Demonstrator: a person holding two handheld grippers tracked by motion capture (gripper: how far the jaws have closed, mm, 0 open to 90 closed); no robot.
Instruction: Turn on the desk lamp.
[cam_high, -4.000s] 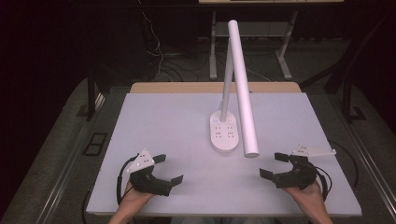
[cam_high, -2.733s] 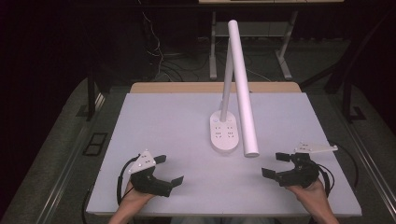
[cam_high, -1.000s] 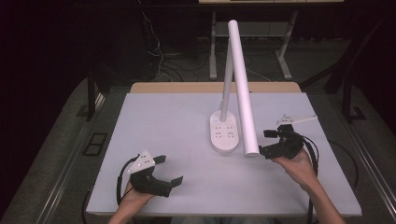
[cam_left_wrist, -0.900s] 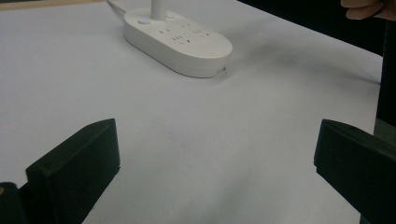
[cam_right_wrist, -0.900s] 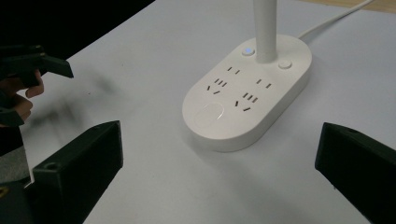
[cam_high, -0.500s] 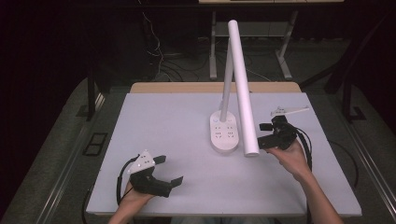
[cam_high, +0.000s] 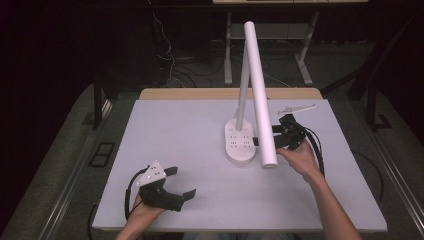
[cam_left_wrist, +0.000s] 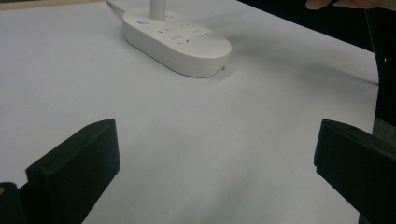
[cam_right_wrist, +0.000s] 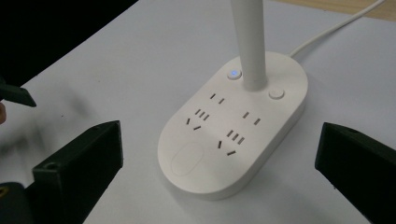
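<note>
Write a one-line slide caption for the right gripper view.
Open right gripper facing the white lamp base, its sockets, a lit blue button and a plain button beside the stem.

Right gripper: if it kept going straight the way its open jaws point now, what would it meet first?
Most likely the white oval lamp base with sockets, which lies between the open jaws of the right gripper. The white lamp post rises behind it. Height above the base is unclear, so it might pass over.

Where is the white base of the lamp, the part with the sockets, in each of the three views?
High view: lamp base at table centre, left of the right gripper.
Left gripper view: top centre, far beyond the jaws.
Right gripper view: centre, close between the jaws.
Shared landmark: the blue-lit button.
</note>
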